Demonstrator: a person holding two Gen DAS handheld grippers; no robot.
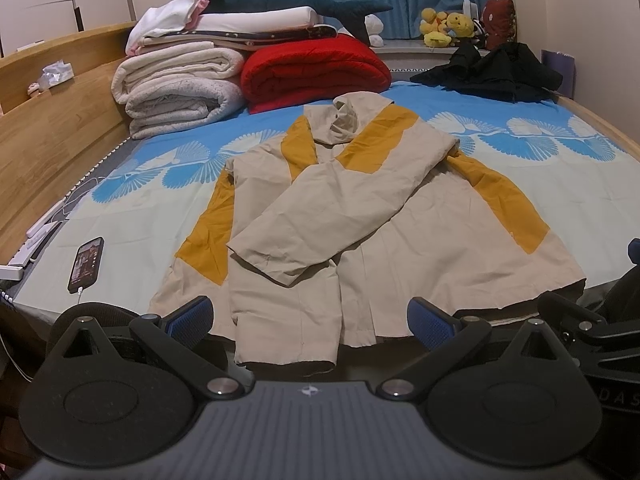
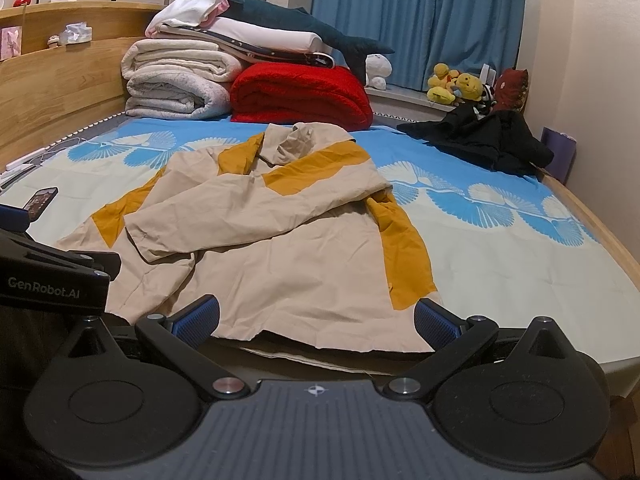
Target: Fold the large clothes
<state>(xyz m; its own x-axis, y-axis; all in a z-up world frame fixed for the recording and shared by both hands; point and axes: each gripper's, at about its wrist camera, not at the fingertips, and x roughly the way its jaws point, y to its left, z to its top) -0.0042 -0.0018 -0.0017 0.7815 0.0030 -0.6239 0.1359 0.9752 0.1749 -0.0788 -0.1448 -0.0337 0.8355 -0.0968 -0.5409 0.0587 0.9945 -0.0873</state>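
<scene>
While both grippers gape empty, jacket lies on bed | left gripper: hanging sleeve cuff, phone | right gripper: jacket's bottom edge, purple bag

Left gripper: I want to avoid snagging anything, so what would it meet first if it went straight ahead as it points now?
Most likely the beige and mustard jacket: its near sleeve cuff lies between the open fingers of the left gripper. Depth is hard to judge, so height above the fabric is uncertain.
</scene>
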